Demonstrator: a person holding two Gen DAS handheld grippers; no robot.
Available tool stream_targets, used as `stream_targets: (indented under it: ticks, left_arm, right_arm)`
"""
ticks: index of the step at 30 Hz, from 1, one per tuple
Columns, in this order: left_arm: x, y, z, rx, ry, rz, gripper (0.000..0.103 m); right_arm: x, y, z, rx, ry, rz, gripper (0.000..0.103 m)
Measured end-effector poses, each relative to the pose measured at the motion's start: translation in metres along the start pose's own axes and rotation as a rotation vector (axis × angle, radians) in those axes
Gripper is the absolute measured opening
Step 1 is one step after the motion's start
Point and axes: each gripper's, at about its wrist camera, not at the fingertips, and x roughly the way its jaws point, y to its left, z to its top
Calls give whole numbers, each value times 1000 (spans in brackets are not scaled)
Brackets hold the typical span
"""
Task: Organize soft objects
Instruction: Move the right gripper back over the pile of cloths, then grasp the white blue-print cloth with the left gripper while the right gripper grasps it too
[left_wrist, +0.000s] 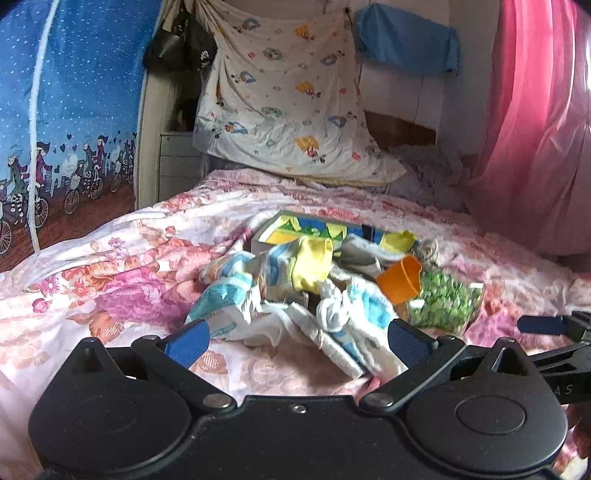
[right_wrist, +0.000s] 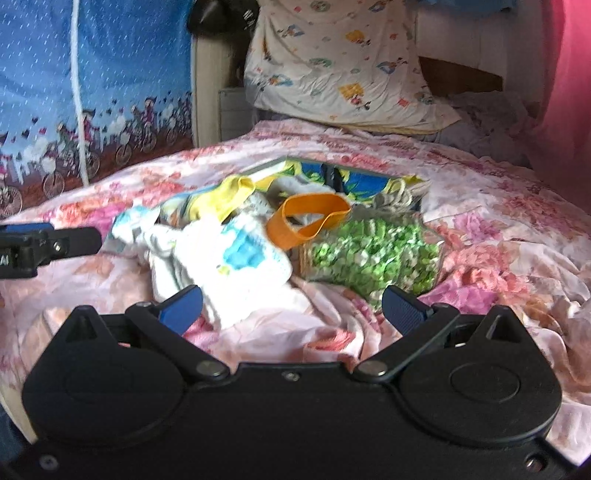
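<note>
Barely started by the look of it: soft cloths (left_wrist: 280, 295) lie in a loose heap on the bed (left_wrist: 110, 280), against the colourful box (left_wrist: 314, 230). Left gripper (left_wrist: 299, 339) and right gripper (right_wrist: 291, 306) both have jaws spread wide, empty. All sorting remains.

A bed fills the near ground, covered by a rumpled floral sheet (left_wrist: 122, 273) in pink, peach and white. At its head a cream pillow (left_wrist: 291, 110) printed with small cartoon figures stands propped upright, with a wooden headboard (left_wrist: 402, 133) showing behind it. Left of the bed hangs a blue curtain (left_wrist: 70, 110) dotted white, its lower border showing cyclists (a white cord runs down across it). A pink curtain (left_wrist: 532, 122) hangs on the right, glowing with daylight. A blue cloth (left_wrist: 406, 40) is draped high on the pale wall, and dark bags (left_wrist: 177, 48) hang beside the pillow.
</note>
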Motion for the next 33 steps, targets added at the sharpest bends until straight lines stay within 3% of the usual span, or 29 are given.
stream_targets:
  ticks: [5, 16, 21, 23, 28, 33]
  left_arm:
    - [9, 0, -2, 42, 60, -11, 102]
    - [24, 9, -3, -43, 138, -35, 102]
    - [33, 8, -1, -44, 151, -85, 98]
    - [37, 7, 0, -42, 156, -97, 95]
    - [49, 5, 1, -53, 176, -156, 86]
    - [66, 2, 1, -62, 224, -211, 68]
  right_arm:
    - [7, 11, -4, -43, 28, 25, 102]
    - [38, 41, -9, -212, 66, 44, 102]
    - [53, 54, -5, -292, 40, 53, 101]
    - [58, 58, -4, -322, 30, 58, 92]
    - [72, 64, -4, -376, 38, 82, 82]
    - [82, 77, -9, -440, 44, 107, 70]
